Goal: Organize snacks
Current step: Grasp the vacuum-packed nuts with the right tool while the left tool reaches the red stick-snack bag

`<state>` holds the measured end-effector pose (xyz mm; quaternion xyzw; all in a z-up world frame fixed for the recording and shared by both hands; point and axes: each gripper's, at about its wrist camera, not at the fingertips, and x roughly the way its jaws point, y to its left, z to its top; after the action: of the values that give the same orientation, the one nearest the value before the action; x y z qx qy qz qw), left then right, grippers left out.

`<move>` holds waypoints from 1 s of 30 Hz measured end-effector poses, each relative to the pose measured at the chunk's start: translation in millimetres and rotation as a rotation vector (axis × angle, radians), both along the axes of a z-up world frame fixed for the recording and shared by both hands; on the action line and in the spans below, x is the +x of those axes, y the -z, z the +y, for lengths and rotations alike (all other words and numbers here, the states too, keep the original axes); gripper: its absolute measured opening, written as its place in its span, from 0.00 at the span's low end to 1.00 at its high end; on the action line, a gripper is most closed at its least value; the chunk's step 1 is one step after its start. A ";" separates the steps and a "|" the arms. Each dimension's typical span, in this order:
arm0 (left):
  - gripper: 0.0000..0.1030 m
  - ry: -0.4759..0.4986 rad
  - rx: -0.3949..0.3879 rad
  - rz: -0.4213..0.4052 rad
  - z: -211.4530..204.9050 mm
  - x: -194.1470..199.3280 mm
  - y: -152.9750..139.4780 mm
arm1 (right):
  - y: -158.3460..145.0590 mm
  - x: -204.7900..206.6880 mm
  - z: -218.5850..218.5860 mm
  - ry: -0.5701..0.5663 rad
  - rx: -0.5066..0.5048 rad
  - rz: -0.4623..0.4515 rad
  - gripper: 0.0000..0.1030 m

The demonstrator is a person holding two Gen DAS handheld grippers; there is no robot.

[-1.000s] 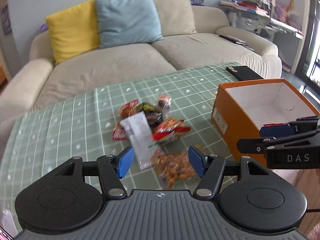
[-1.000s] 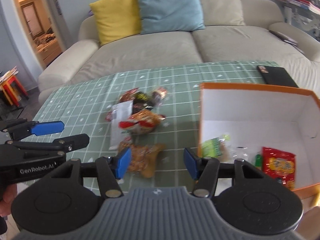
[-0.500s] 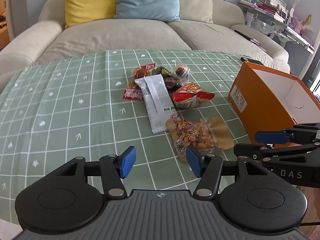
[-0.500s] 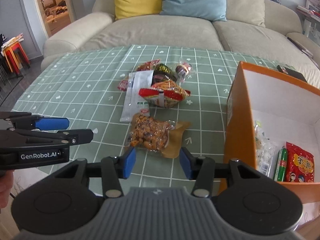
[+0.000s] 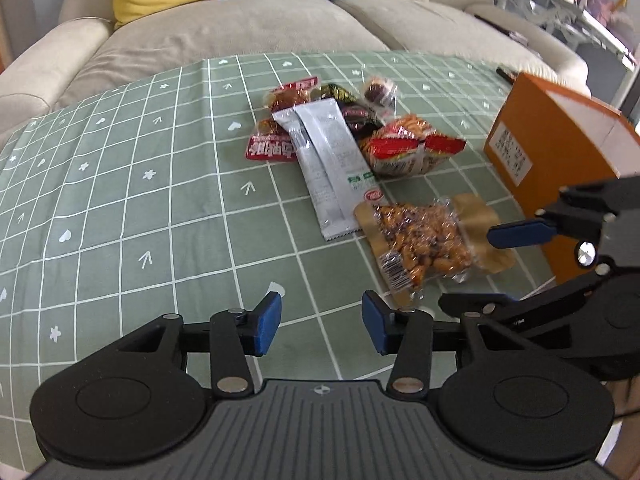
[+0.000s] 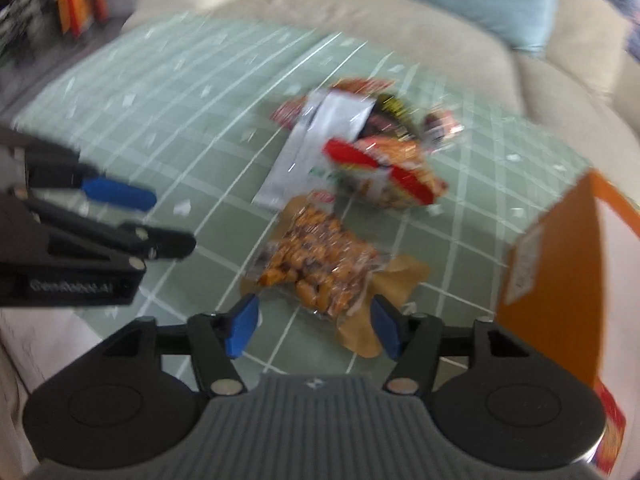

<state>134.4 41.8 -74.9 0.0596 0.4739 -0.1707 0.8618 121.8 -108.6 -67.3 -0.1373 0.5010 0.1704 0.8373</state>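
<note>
1. While motion blur smears the right wrist view, the clear plastic packet of orange-brown nuts [image 6: 320, 266] lies on the green grid-patterned tablecloth [image 5: 132, 184], just ahead of the right gripper [image 6: 314, 326], whose blue-padded fingers are spread and empty.
2. Beyond the packet sit a long silver-white foil sachet [image 5: 326, 164] and a red-and-orange crinkled snack bag [image 5: 408, 150], topping a heap of small wrappers too overlapped to tell apart.
3. An orange cardboard box [image 5: 548, 152] stands right of the heap, cut off by the frame edge.
4. Spread and holding nothing, the left gripper [image 5: 322, 324] hovers left of the nuts.
</note>
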 end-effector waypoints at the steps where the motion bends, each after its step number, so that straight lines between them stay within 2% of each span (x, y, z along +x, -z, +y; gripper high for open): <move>1: 0.53 0.001 0.005 0.006 0.3 0.9 2.1 | 4.3 2.9 1.2 -0.030 -0.012 0.021 0.61; 5: 0.53 0.004 0.005 0.024 2.7 2.6 8.3 | 14.5 9.4 7.9 -0.148 -0.094 0.002 0.70; 8: 0.53 0.002 -0.003 0.026 3.8 4.5 9.4 | 16.4 17.4 11.3 -0.197 -0.118 -0.018 0.71; 11: 0.53 -0.002 -0.008 0.032 3.6 6.8 10.3 | 18.3 28.4 14.9 -0.198 -0.120 -0.019 0.71; 14: 0.53 -0.005 -0.009 0.037 4.9 7.9 10.8 | 19.9 39.3 14.0 -0.152 -0.084 0.007 0.71; 21: 0.53 -0.005 -0.017 0.052 3.1 9.5 13.8 | 24.4 48.6 -1.4 0.063 0.060 0.046 0.71; 29: 0.53 0.001 -0.021 0.056 0.0 10.2 13.3 | 25.0 49.8 -12.1 0.154 0.134 0.039 0.67; 30: 0.53 0.002 -0.021 0.057 -0.5 9.9 13.1 | 24.4 49.2 -13.7 0.167 0.134 0.040 0.64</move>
<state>144.3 41.3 -88.0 0.0463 0.4963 -0.1782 0.8484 171.0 -122.3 -91.6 -0.0354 0.5149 0.1361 0.8457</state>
